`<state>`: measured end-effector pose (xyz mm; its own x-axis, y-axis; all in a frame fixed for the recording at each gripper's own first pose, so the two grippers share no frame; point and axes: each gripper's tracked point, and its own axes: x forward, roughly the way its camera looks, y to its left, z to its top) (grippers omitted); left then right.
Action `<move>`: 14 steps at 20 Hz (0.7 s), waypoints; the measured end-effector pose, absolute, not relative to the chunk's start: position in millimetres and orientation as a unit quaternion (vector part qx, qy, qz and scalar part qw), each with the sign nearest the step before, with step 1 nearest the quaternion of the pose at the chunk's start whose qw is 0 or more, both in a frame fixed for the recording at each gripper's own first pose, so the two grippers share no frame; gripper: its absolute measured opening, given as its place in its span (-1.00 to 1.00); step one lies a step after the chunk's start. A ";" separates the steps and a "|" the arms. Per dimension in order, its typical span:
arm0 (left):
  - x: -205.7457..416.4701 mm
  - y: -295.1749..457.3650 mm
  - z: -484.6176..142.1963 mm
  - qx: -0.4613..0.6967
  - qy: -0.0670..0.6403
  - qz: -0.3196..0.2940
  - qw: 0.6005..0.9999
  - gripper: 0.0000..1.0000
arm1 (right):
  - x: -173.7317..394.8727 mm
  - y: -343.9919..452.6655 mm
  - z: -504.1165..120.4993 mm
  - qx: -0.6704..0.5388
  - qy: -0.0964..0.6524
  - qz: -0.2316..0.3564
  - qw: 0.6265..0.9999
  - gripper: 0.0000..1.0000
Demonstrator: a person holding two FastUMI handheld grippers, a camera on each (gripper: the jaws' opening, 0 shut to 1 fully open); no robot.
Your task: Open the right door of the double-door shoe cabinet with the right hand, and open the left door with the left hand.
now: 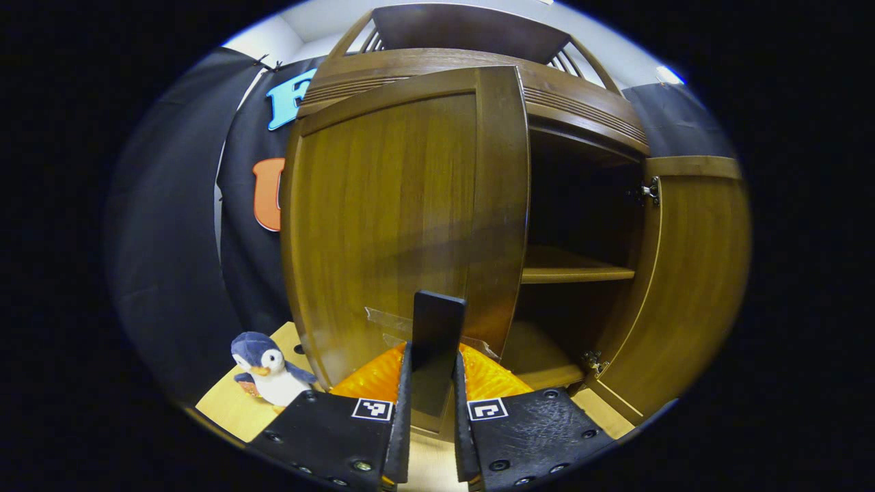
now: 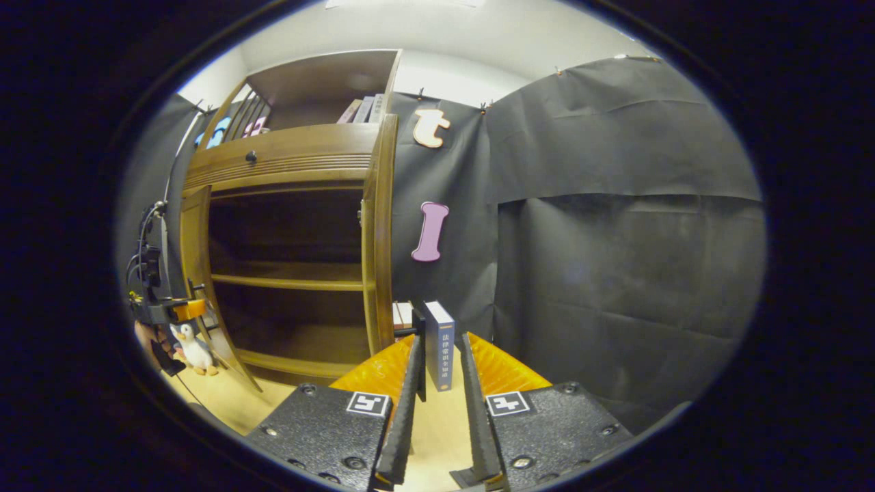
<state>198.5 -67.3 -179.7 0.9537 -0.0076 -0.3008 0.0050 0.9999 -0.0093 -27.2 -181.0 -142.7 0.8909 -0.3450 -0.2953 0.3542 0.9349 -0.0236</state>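
In the left gripper view the brown wooden shoe cabinet (image 1: pixel 581 116) fills the middle. Its left door (image 1: pixel 396 219) stands swung partway out toward me. My left gripper (image 1: pixel 432 352) is shut on that door's flat black handle (image 1: pixel 437 321). The right door (image 1: pixel 690 273) hangs wide open at the right, and bare shelves (image 1: pixel 574 273) show inside. In the right gripper view the right door (image 2: pixel 379 239) is edge-on. Its thin black handle (image 2: pixel 418 362) lies beside the left finger of my right gripper (image 2: pixel 441 339), which is open. The left gripper (image 2: pixel 160 301) and a hand show far left.
A plush penguin (image 1: pixel 270 372) sits on the light wooden floor (image 1: pixel 232 410) left of the cabinet, also seen as the penguin (image 2: pixel 195 350). A blue book (image 2: pixel 439 345) stands upright beside the cabinet. Books (image 2: pixel 362 109) rest on the upper shelf. Black cloth walls surround the booth.
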 end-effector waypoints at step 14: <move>133.1 2.1 -168.0 -0.037 0.154 0.077 0.984 -0.50 | -18.1 -142.2 -146.8 0.013 0.152 -0.141 0.978 -0.23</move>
